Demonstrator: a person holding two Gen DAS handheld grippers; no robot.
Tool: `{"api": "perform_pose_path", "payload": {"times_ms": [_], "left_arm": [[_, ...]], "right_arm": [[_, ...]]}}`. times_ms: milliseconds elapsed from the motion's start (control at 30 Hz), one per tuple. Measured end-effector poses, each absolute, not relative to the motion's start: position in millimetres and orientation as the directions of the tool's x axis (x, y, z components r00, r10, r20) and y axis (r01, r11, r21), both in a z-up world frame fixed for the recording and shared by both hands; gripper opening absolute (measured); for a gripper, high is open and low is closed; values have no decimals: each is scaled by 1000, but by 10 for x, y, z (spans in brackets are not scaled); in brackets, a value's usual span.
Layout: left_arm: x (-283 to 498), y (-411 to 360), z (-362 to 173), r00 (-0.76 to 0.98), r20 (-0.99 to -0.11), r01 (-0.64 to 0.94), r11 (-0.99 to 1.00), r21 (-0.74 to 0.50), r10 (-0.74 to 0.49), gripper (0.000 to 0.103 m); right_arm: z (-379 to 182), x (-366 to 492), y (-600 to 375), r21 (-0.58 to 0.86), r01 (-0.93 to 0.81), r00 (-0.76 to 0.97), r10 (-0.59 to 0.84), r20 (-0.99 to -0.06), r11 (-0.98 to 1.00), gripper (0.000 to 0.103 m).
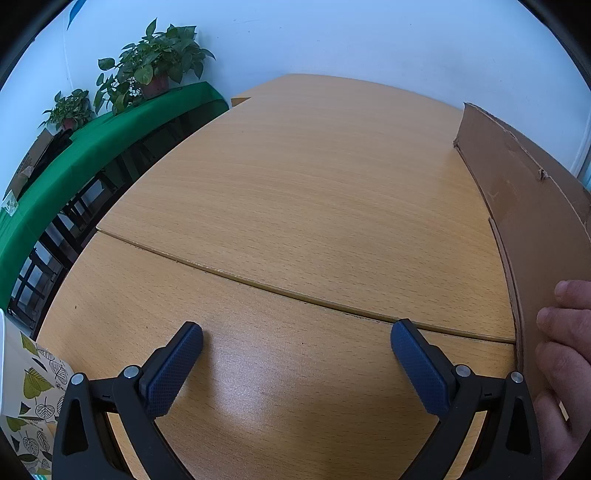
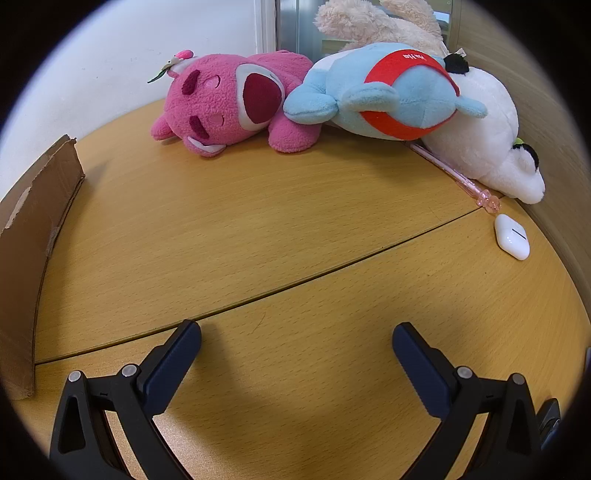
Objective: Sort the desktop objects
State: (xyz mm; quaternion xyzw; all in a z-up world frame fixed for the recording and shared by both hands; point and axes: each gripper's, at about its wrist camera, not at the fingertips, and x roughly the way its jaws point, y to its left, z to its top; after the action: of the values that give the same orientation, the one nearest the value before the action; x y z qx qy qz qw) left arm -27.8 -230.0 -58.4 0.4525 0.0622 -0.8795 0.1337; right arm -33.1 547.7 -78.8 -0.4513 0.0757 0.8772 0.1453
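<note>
Hovering low over a wooden desk [image 1: 295, 192], the left gripper [image 1: 297, 332] has its jaws spread wide with nothing between the blue pads [image 1: 173, 373]. A seam between two desk panels runs across the middle of the left wrist view, just beyond the fingertips. Along the right edge of that view stands a brown cardboard box [image 1: 524, 206], and a person's hand [image 1: 565, 354] shows at the lower right, fingers lying against the cardboard. At the upper left, potted plants [image 1: 155, 66] sit on a surface covered in green cloth [image 1: 74, 162]; a leaf-printed item [image 1: 33, 402] shows at the lower left corner.

In the right wrist view, the right gripper [image 2: 297, 332] is likewise wide open and empty above the desk. The cardboard box flap [image 2: 33, 229] stands at the left edge of the frame. Across the top, plush toys lie heaped together: a pink plush bear [image 2: 225, 103] on its side at upper centre, a light blue plush with a red band [image 2: 388, 92] leaning on it, a white plush [image 2: 491, 144] at the upper right, and a cream plush [image 2: 376, 22] behind them. A pink pen [image 2: 461, 181] pokes out from under the white plush, and a white earbud case [image 2: 511, 236] lies just beside its tip at the right, well apart from the gripper.
</note>
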Motion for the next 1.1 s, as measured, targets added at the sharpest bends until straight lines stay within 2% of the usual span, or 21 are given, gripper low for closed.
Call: {"api": "perform_pose_path", "payload": {"times_ms": [1100], "left_arm": [[-271,-2296,-587,-553,-813,297,-955,12,-182,103]], "right_arm": [[-790,-335,5477,2,-315,-552,182,-814,-949,103]]}}
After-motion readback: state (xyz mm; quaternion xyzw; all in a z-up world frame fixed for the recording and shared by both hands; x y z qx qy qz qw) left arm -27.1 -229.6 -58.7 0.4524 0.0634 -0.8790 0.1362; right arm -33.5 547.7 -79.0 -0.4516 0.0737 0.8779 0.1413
